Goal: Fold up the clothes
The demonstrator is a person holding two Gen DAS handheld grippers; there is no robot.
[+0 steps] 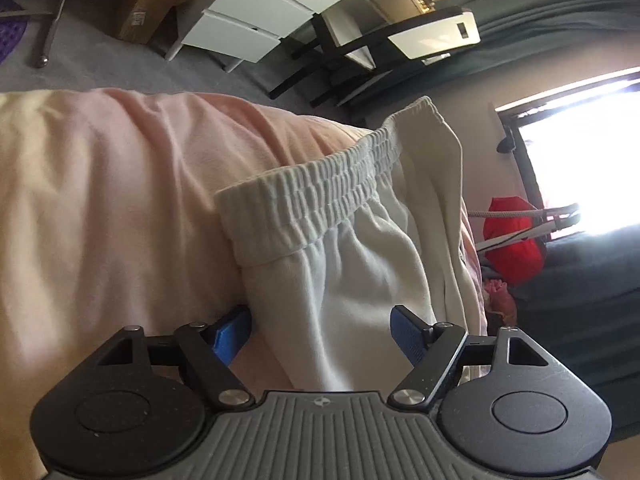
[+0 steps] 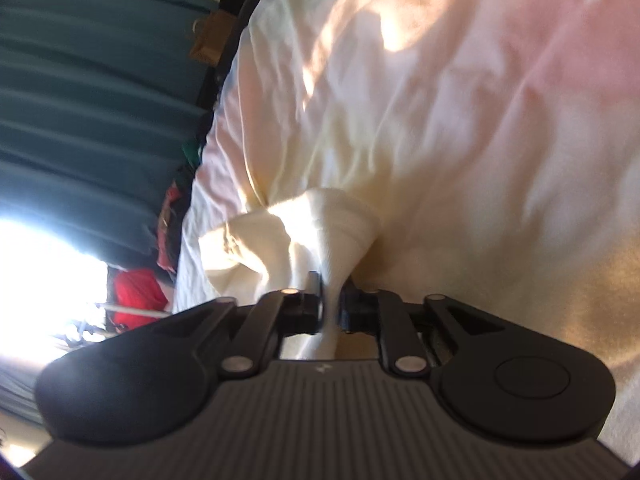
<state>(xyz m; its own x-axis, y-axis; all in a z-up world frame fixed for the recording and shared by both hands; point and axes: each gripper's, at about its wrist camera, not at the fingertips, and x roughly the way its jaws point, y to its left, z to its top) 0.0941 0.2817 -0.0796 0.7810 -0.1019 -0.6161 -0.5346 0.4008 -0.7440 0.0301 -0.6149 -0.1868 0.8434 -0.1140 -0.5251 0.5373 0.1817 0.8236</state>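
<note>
White shorts [image 1: 344,248] on pink bedsheet [image 1: 100,200], centre frame. Left gripper [image 1: 320,338] fingers spread wide, fabric between, not pinched. Right gripper [image 2: 330,308] fingers nipping thin bunched fold. Risk: thin pinch slips, fold collapses when pulled.

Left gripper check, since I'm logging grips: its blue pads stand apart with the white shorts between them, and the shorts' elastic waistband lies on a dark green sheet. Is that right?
Not quite. The left gripper does stand open around the white shorts, but the elastic waistband lies on a pale pink sheet, not a dark green one. The left wrist view shows it.
</note>
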